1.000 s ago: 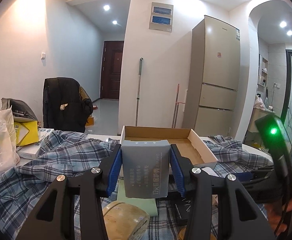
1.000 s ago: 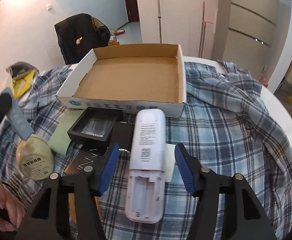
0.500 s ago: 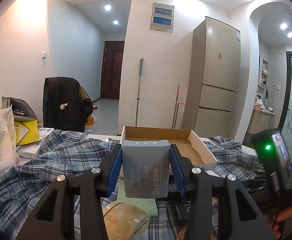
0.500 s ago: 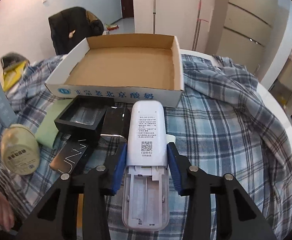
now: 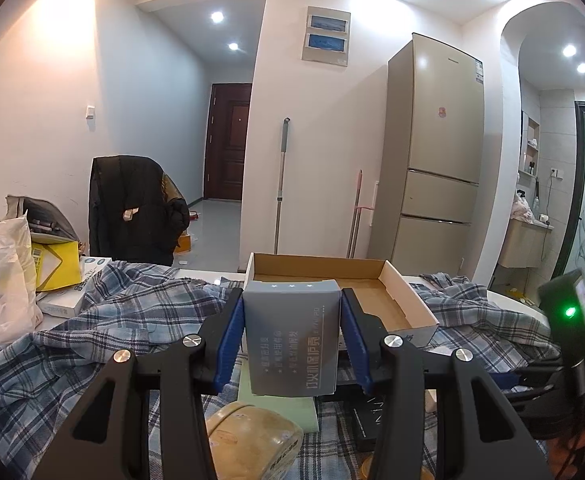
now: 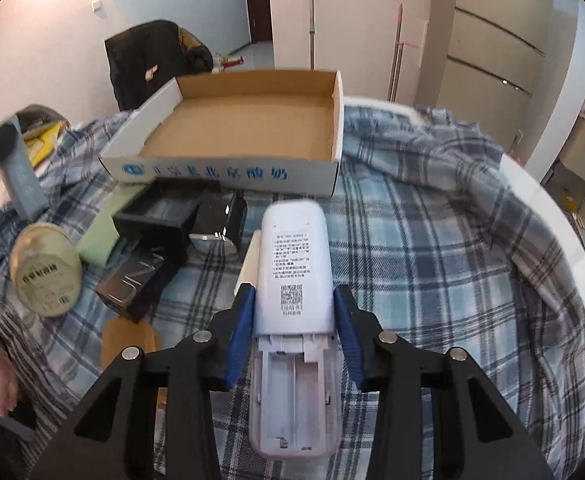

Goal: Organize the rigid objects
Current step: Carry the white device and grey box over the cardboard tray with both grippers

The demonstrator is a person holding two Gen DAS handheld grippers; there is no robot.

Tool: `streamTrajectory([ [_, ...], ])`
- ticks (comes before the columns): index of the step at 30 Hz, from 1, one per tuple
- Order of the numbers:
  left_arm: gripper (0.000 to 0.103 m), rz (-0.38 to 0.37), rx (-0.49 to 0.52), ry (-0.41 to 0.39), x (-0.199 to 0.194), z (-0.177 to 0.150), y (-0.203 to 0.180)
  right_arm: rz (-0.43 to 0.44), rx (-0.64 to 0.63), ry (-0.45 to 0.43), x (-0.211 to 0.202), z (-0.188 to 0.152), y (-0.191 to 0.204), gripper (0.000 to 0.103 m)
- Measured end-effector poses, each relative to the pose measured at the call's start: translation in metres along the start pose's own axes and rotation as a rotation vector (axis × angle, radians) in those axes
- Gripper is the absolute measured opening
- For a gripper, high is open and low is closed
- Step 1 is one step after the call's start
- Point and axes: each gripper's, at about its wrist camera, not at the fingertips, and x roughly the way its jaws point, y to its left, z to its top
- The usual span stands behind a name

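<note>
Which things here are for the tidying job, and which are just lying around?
For the job:
grey box in the left gripper
white remote in the right gripper
cardboard tray
round tin
black boxes
green pad

Lying about:
plaid cloth
fridge
jacket
mop
plastic bag

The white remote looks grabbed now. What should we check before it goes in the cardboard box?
1. Right gripper pads pressing both sides of the white remote: ok.
2. Remote's battery cover on: not ok, the compartment is open.
3. Cardboard box has bare floor: ok.
4. Left gripper clamps the grey box: ok.
5. Remote lifted off the plaid cloth: cannot tell.
</note>
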Motion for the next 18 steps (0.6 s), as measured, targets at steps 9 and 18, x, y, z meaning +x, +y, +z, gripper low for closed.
streamTrajectory([
  [9, 0.049, 0.003, -0.006, 0.007, 0.001, 0.001, 0.003, -0.011, -0.048, 0.052, 0.017, -0.003, 0.007, 0.039],
  [18, 0.049, 0.018, -0.012, 0.006, 0.003, 0.001, 0.004, -0.024, -0.015, -0.009, 0.002, -0.005, 0.002, 0.038],
])
